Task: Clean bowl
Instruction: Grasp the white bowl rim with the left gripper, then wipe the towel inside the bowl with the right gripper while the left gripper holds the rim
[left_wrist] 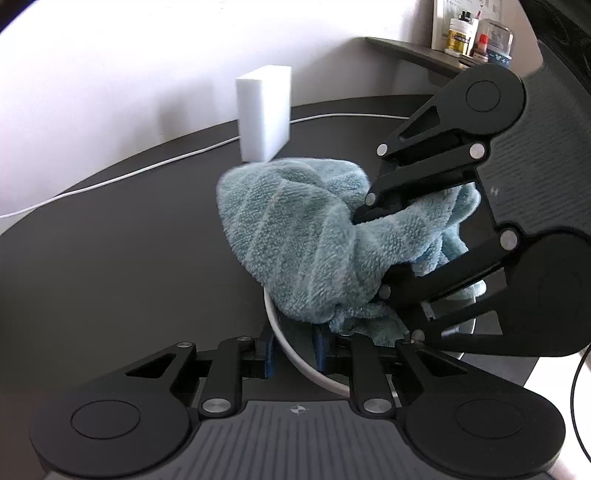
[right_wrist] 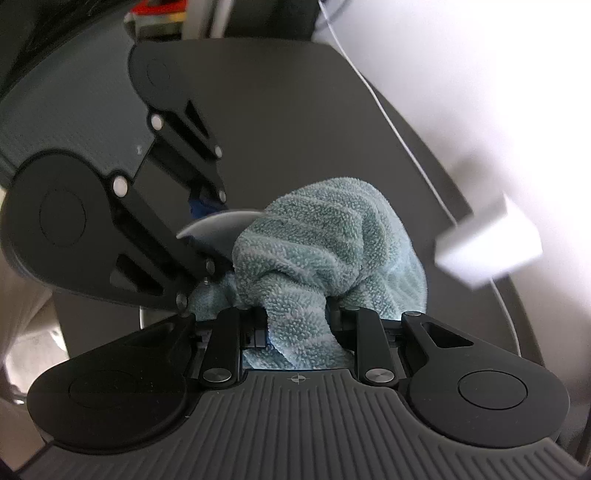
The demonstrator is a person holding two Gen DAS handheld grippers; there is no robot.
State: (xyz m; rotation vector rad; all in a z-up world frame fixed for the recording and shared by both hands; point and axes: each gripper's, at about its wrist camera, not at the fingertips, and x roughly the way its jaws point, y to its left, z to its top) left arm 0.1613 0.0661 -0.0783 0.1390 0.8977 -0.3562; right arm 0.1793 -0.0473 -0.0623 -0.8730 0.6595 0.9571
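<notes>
A bowl [left_wrist: 295, 358] with a white rim is held over a dark table; only part of its rim shows. My left gripper [left_wrist: 295, 350] is shut on that rim, its blue pads on either side of it. A fluffy light-blue towel [left_wrist: 295, 229] is bunched and fills the bowl. My right gripper [right_wrist: 297, 325] is shut on the towel [right_wrist: 314, 251] and presses it into the bowl [right_wrist: 218, 229], whose grey rim shows at the left. The right gripper also shows in the left wrist view [left_wrist: 373, 258], coming in from the right.
A white sponge block [left_wrist: 264, 114] stands upright on the dark table [left_wrist: 110, 240] behind the towel; it also shows in the right wrist view [right_wrist: 487, 243]. A white cable [left_wrist: 110, 181] runs along the table's far edge by the wall. Bottles [left_wrist: 461, 33] stand on a shelf at the back right.
</notes>
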